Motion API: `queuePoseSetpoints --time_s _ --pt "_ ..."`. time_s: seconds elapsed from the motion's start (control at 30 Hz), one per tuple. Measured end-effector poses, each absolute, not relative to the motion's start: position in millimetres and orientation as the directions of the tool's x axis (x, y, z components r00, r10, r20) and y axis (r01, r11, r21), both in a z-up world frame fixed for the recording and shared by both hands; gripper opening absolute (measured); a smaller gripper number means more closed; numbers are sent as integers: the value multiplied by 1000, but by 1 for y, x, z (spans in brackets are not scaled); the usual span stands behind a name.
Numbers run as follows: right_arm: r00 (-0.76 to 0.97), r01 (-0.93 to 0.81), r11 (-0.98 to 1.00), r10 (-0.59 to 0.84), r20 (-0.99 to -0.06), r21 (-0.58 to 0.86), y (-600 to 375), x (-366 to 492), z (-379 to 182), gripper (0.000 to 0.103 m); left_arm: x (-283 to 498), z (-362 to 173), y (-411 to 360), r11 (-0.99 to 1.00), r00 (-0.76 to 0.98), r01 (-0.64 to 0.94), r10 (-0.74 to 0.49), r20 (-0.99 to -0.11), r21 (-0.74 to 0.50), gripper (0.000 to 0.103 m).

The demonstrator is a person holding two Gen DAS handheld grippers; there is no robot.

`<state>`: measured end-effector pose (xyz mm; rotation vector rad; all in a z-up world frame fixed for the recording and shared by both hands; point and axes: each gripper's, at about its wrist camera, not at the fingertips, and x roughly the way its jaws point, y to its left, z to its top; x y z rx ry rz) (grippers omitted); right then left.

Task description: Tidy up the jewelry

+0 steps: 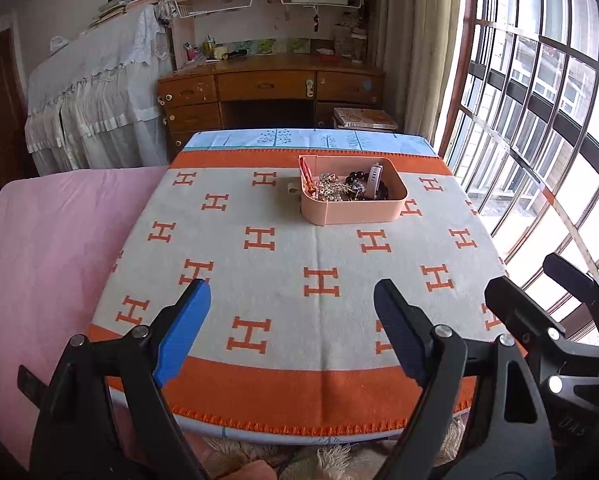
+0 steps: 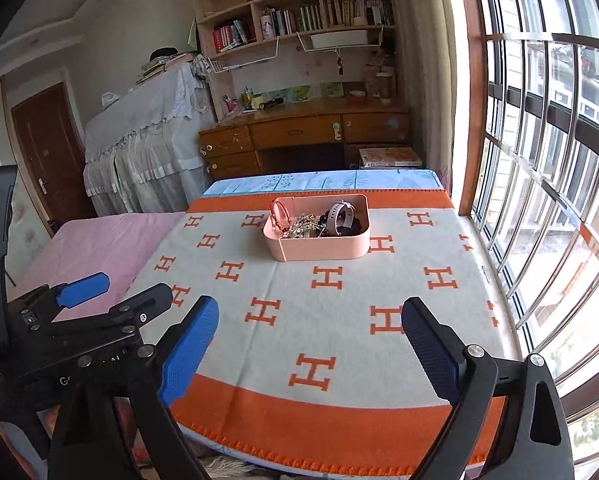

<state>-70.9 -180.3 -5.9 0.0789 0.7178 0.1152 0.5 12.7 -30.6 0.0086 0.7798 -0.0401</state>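
A pink open box point(image 1: 351, 210) point(image 2: 323, 249) stands towards the far side of a table under an orange-and-cream H-pattern blanket point(image 1: 299, 240) point(image 2: 299, 280). Tangled jewelry point(image 1: 339, 190) point(image 2: 311, 226) fills the box: a red bracelet point(image 2: 279, 212), a pale-strapped watch point(image 2: 341, 214), dark beads and sparkly chains. Over the table's near part, well short of the box, my left gripper point(image 1: 295, 312) is open and holds nothing. My right gripper point(image 2: 311, 340) is open wide beside it, also with nothing in it. Each shows in the other's view: the right one point(image 1: 525, 276) at the right edge, the left one point(image 2: 139, 285) at the left.
A pink sheeted bed point(image 1: 51, 240) adjoins the table on the left. A barred window point(image 1: 539, 120) runs along the right edge. Beyond the table stand a wooden desk point(image 1: 271, 84) and a cloth-draped cabinet point(image 1: 99, 100). A shaggy rug point(image 1: 319, 456) lies below the near edge.
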Motion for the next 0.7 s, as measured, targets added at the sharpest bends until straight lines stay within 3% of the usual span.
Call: queuePoseSetpoints --time_s 0.7 --pt "734 -76 989 141 -664 126 -183 -62 -8 94 5 -28 11 999 711 39 -30 -702 -2 82"
